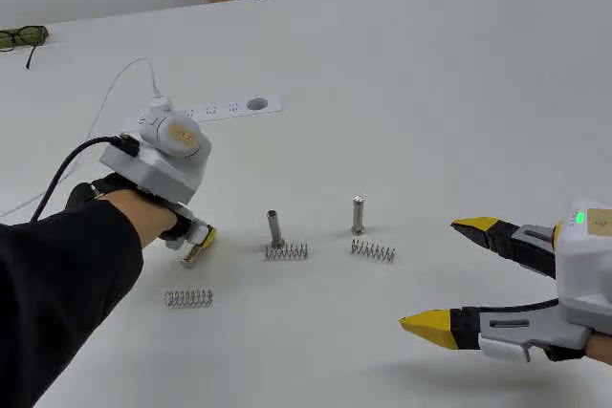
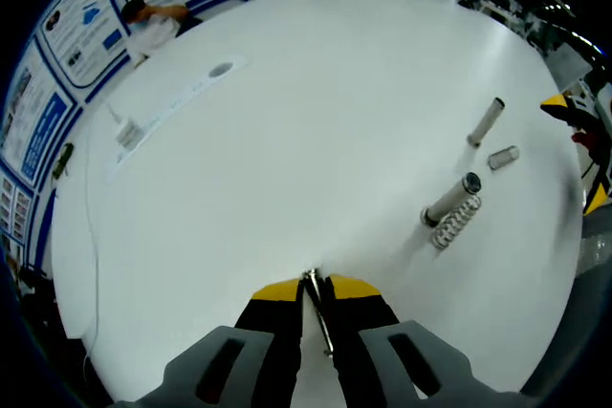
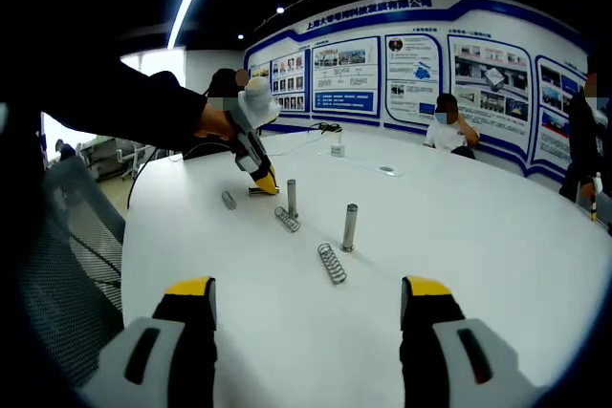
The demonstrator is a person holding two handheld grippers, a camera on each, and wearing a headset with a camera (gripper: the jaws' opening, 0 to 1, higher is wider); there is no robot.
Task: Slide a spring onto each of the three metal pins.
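Three silvery coiled springs (image 1: 287, 251), two upright pins (image 1: 358, 214)

Making out a line of white Chinese characters along the blue band (image 3: 368, 9) topping the wall display in the right gripper view, but failing to read them with any confidence, the strokes being too small. Seeing below it a row of poster panels (image 3: 413, 66) carrying blue headings, pictures and blocks of print, all blurring past legibility. Finding blue-framed posters (image 2: 84, 21) in the left gripper view too, the lettering smearing into thin lines. Noticing in the head view a tan sticker (image 1: 600, 222) on the right gripper (image 1: 432, 275), and picking out no mark on it clearly enough to read.
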